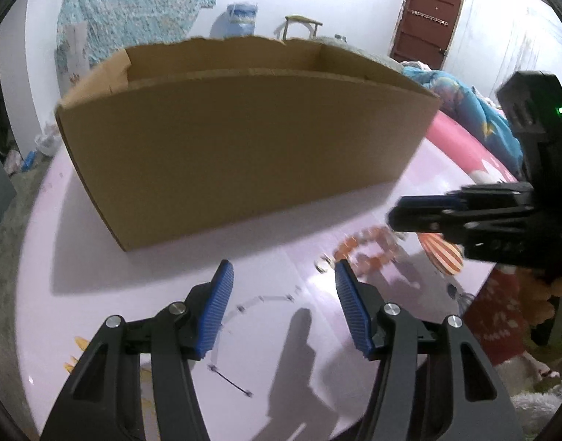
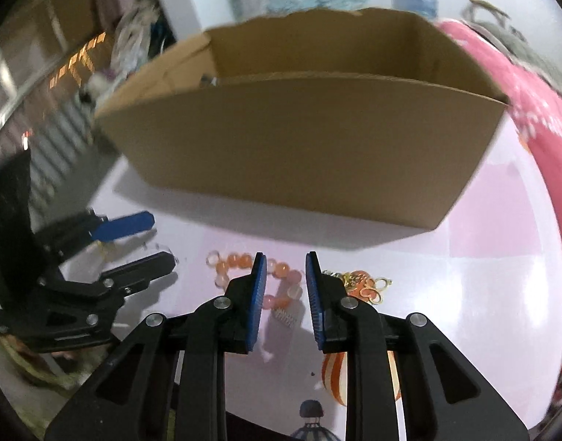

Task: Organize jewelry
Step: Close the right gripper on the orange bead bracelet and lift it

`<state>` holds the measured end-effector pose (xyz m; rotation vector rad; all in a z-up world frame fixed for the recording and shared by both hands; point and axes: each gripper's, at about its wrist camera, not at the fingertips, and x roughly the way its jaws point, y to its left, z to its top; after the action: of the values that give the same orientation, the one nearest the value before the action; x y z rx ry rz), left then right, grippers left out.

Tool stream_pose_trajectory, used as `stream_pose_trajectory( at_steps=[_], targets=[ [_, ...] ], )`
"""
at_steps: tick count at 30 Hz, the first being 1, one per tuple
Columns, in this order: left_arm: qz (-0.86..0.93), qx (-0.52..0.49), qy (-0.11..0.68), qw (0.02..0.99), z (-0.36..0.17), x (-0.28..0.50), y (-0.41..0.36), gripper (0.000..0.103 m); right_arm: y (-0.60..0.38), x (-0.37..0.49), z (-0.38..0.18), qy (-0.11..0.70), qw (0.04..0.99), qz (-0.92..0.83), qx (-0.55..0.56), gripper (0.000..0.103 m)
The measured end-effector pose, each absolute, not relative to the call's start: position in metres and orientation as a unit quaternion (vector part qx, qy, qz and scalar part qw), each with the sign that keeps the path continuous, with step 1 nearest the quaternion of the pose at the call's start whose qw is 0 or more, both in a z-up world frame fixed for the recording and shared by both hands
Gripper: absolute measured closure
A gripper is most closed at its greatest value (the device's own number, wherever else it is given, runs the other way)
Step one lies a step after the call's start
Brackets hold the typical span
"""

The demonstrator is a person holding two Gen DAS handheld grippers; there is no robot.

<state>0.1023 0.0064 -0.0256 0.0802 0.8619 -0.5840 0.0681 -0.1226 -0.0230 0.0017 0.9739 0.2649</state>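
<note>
An open brown cardboard box (image 1: 240, 147) stands on the pink table; it also shows in the right wrist view (image 2: 306, 147). An orange and pink bead bracelet (image 2: 258, 275) lies in front of it, seen blurred in the left wrist view (image 1: 369, 248). Gold jewelry (image 2: 365, 284) lies to its right. A thin chain (image 1: 244, 316) lies on the table below my left gripper (image 1: 282, 270), which is open and empty. My right gripper (image 2: 285, 259) is open just above the bracelet, holding nothing; it shows from the side in the left wrist view (image 1: 394, 217).
The pink table surface (image 2: 483, 257) carries printed cartoon pictures, including an orange striped shape (image 1: 442, 253). A blue blanket (image 1: 479, 110) lies beyond the table. A brown door (image 1: 424, 22) is at the back. My left gripper shows at the left of the right wrist view (image 2: 159, 239).
</note>
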Motion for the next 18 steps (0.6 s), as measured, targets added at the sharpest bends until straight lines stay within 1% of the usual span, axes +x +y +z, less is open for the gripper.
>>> stream_pose_trajectory(
  at_steps=[4,5,7,12,13,14,18],
  targets=[
    [-0.289,0.044,0.415,0.862,-0.029,0.095,-0.003,0.047,-0.107,0.073,-0.029,0.48,0.865,0.133,-0.066,0.083],
    [-0.289,0.055,0.411,0.863,-0.029,0.091,-0.006,0.047,-0.103,0.074,-0.031,0.484,0.86,0.136,-0.085,0.085],
    [-0.291,0.069,0.403,0.865,-0.028,0.087,-0.01,0.047,-0.098,0.076,-0.035,0.49,0.854,0.14,-0.104,0.089],
    [-0.289,0.08,0.407,0.863,-0.031,0.083,-0.011,0.047,-0.082,0.077,-0.039,0.49,0.841,0.16,-0.162,0.09],
    [-0.288,0.079,0.407,0.863,-0.031,0.082,-0.011,0.047,-0.078,0.078,-0.039,0.489,0.839,0.164,-0.172,0.092],
    [-0.287,0.078,0.407,0.864,-0.031,0.081,-0.01,0.047,-0.072,0.081,-0.038,0.49,0.836,0.169,-0.179,0.095],
    [-0.284,0.068,0.403,0.867,-0.029,0.079,-0.006,0.047,-0.065,0.086,-0.035,0.499,0.835,0.175,-0.152,0.096]
  ],
)
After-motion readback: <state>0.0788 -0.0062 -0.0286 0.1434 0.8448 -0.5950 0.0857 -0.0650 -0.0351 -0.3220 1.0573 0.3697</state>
